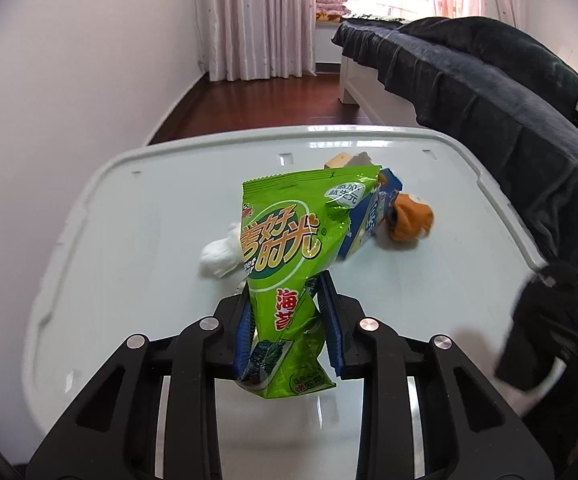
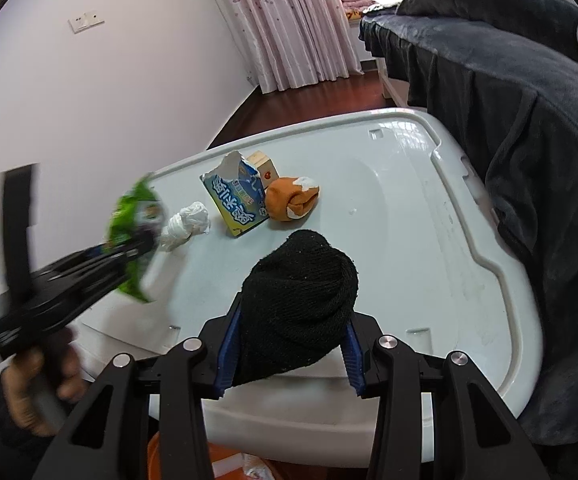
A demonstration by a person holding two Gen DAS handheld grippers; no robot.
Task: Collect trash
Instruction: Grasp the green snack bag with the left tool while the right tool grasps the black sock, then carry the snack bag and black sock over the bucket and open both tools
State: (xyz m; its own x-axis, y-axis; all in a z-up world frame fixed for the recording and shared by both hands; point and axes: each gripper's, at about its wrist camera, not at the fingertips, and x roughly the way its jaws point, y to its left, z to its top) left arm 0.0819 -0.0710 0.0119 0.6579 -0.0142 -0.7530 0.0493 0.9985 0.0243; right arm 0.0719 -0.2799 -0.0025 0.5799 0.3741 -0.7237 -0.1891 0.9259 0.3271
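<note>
The left gripper (image 1: 287,320) has its fingers (image 1: 245,332) clamped on a green snack bag (image 1: 289,240), pinching it near its lower end so the bag stands up between the blue pads, lifted clear of the white counter (image 1: 129,240). In the right wrist view the same bag (image 2: 133,216) is a green blur at the tip of the left gripper (image 2: 137,246), held by a hand (image 2: 37,376) at the counter's left edge. The right gripper (image 2: 289,344) has its fingers (image 2: 229,356) closed around a black sock (image 2: 301,292), bunched into a mound between the pads and raised over the counter's near edge. Left on the counter (image 2: 429,240) are a crumpled white tissue (image 2: 187,224), a torn blue carton (image 2: 235,200) just beside it, a small wooden block (image 2: 263,164) behind the carton, and an orange and white sock (image 2: 293,198) touching the carton's right side. A bed under a dark blanket (image 2: 529,100) stands along the counter's right.
</note>
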